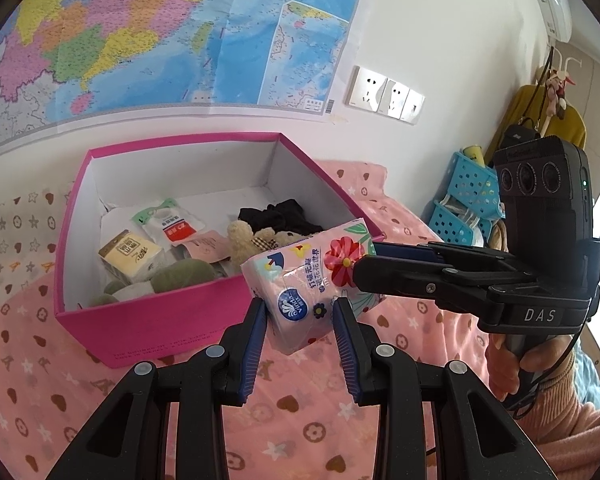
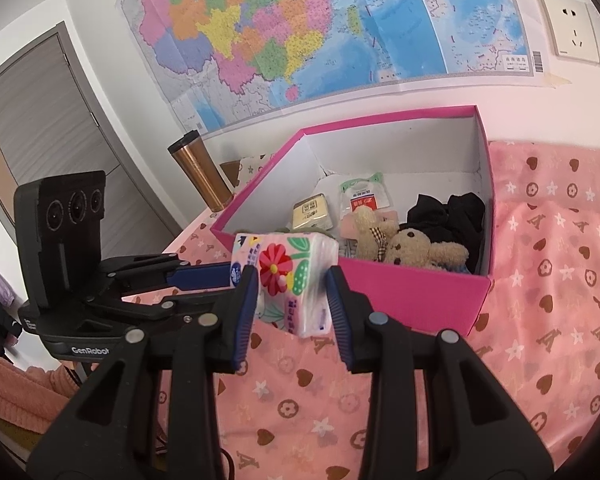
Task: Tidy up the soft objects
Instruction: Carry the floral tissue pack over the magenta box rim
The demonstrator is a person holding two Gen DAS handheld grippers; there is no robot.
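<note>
a floral tissue pack (image 1: 314,280) is held up in the air at the near right corner of a pink box (image 1: 160,320), over a pink patterned bedcloth (image 1: 300,412). both grippers have it at once.

in the left wrist view the left gripper (image 1: 300,304) has its blue pads pressed against the pack's lower end, jaws nearly closed with the pack pinched between them. the right gripper (image 1: 364,264) comes in from 3 o'clock, its fingers clamped on the pack's right end. a hand (image 1: 516,364) in a peach sleeve holds its handle at 4 o'clock.

in the right wrist view the right gripper (image 2: 292,276) has the pack (image 2: 288,276) between its pads, jaws partly closed and both pads against the wrapper. the left gripper (image 2: 236,274) reaches in from 9 o'clock and meets the pack's left end.

inside the box (image 2: 416,296) – white-lined and open-topped – lie a tan teddy bear (image 2: 412,246), a black cloth (image 2: 452,216), a yellow tissue packet (image 1: 128,256), a green-topped pouch (image 1: 168,220) and something olive green (image 1: 180,276) at the near left.

a map (image 1: 140,32) hangs on the wall at 12 o'clock, wall sockets (image 1: 384,96) to its right. blue baskets (image 1: 464,196) stand at 3 o'clock in the left view; a copper tumbler (image 2: 204,172) stands at 10 o'clock in the right view, just left of the box.
</note>
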